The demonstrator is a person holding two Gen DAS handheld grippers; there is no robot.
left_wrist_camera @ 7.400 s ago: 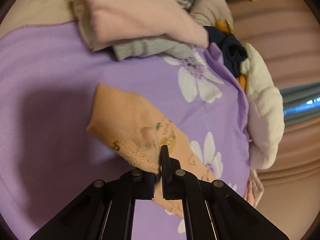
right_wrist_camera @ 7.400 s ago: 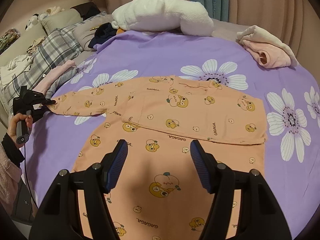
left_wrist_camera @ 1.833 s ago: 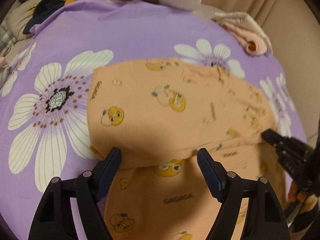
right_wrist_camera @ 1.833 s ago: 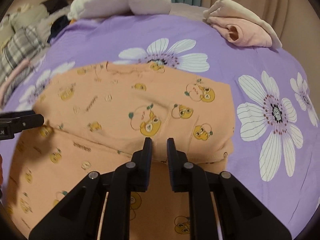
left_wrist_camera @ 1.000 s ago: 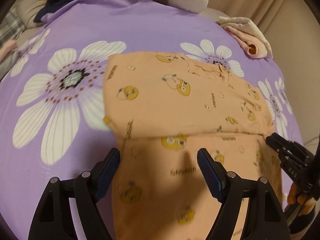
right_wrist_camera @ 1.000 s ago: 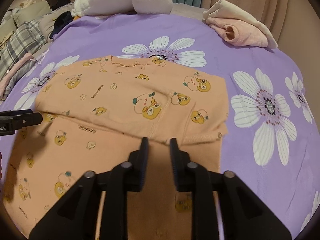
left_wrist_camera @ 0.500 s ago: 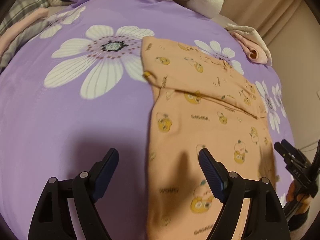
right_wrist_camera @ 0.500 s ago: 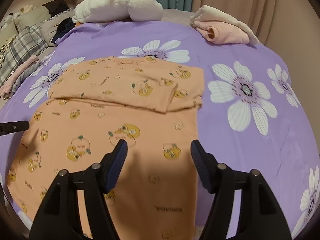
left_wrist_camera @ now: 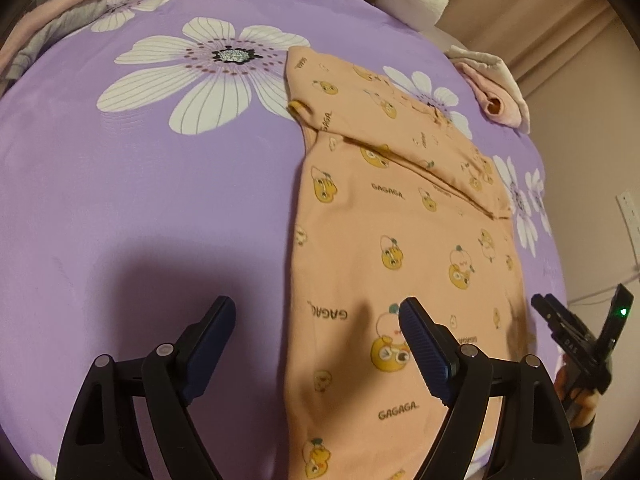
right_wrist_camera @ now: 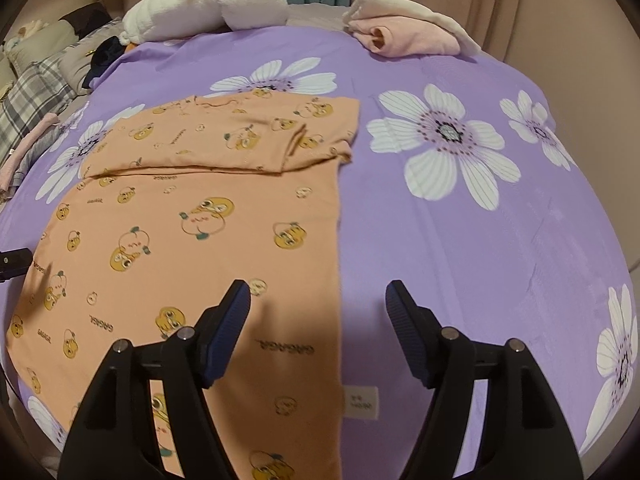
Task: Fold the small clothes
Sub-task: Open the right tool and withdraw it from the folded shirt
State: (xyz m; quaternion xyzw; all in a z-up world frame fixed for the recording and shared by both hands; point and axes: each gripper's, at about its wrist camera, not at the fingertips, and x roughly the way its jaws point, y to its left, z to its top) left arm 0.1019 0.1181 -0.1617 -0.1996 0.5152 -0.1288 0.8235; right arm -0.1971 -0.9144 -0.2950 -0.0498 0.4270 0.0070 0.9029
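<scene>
On the purple bedspread with white daisies [right_wrist_camera: 500, 240], the peach cartoon-print cotton top [right_wrist_camera: 208, 216] lies flat, both sleeves folded across the chest. The left gripper [left_wrist_camera: 316, 320] hangs wide open over the garment's one side edge, gripping nothing. The right gripper [right_wrist_camera: 318, 300] straddles the opposite side edge, its jaws opening, pads clear of the cloth. Beyond, a folded pink garment [right_wrist_camera: 404, 36] sits beside a white plush pillow [right_wrist_camera: 204, 0].

Bare purple bedspread [right_wrist_camera: 500, 248] lies open at the right of the frame; a white pillow [right_wrist_camera: 208, 0] and folded pink clothes [right_wrist_camera: 404, 36] block the top edge.
</scene>
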